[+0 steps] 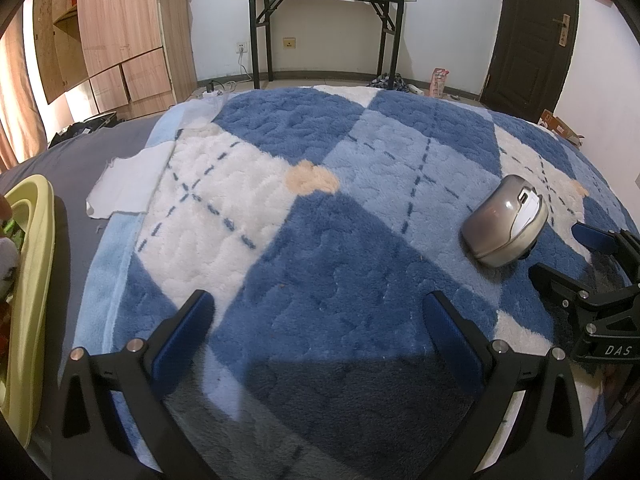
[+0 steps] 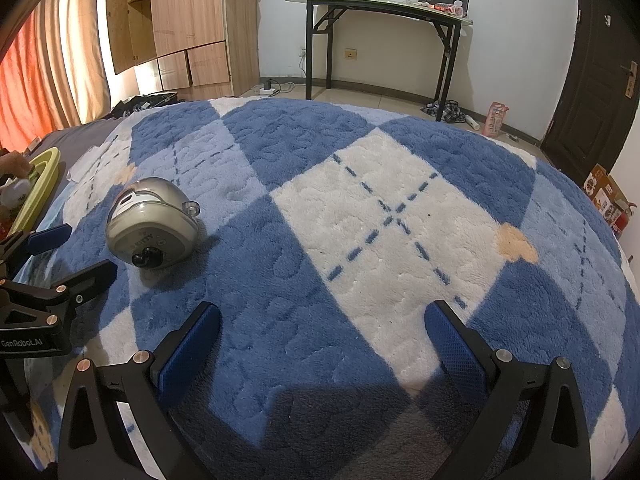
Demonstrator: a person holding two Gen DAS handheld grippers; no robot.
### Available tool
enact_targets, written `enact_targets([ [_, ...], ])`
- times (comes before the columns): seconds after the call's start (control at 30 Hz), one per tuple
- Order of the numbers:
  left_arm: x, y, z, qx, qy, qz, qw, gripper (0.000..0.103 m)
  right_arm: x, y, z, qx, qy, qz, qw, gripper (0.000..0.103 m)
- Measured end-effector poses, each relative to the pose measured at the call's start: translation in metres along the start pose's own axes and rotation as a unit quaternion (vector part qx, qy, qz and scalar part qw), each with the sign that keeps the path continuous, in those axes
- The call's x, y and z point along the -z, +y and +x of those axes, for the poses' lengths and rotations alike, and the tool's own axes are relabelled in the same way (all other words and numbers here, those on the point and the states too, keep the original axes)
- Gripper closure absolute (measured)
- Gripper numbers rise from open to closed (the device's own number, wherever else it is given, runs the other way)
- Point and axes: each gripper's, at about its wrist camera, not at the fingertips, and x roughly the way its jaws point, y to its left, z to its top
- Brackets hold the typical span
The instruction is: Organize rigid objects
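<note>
**Both claws released over the blanket**

The left claw point(image 1: 318, 312) and right claw point(image 2: 322, 320) are spread wide, gripping nothing. Between them, the rounded grey plastic dispenser point(image 2: 152, 226) lies on the blue-and-white plush blanket point(image 2: 360, 200). Farther left sits a yellow-green plastic tray point(image 1: 34, 280).

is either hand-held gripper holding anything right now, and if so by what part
Nothing is held. The left hand-held gripper and right hand-held gripper are both open over the blanket; the grey round case lies untouched between them.
</note>
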Motion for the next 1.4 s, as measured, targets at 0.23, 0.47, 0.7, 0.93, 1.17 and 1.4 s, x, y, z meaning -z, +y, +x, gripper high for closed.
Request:
enact_targets([
  [0.23, 0.0, 0.0, 0.0, 0.0, 0.0, 0.0, 1.0, 0.0, 0.0, 0.0, 0.0, 0.001, 0.0, 0.001, 1.0, 0.0],
  [0.47, 0.0, 0.0, 0.0, 0.0, 0.0, 0.0, 1.0, 0.0, 0.0, -0.024, -0.022, -0.017, -0.036, 0.059, 0.997, 0.0],
  [0.7, 0.0, 0.0, 0.0, 0.0, 0.0, 0.0, 1.0, 0.0, 0.015, -0.105, -0.066, 0.122, -0.069, 0.154, 0.978, 0.0],
  [0.93, 0.0, 0.0, 0.0, 0.0, 0.0, 0.0, 1.0, 0.0, 0.02, -0.096, -0.062, 0.048, -0.035, 0.138, 0.989, 0.0],
  [1.17, 0.0, 0.0, 0.0, 0.001, 0.0, 0.0, 1.0, 0.0, 0.01, -0.054, -0.1, -0.103, -0.052, 0.039, 0.993, 0.0],
  [1.4, -0.004, -0.013, 0.001, -0.035, -0.003, 0.028, 0.999, 0.0, 0.032, -0.009, -0.105, -0.169, 0.013, -0.081, 0.982, 0.0],
])
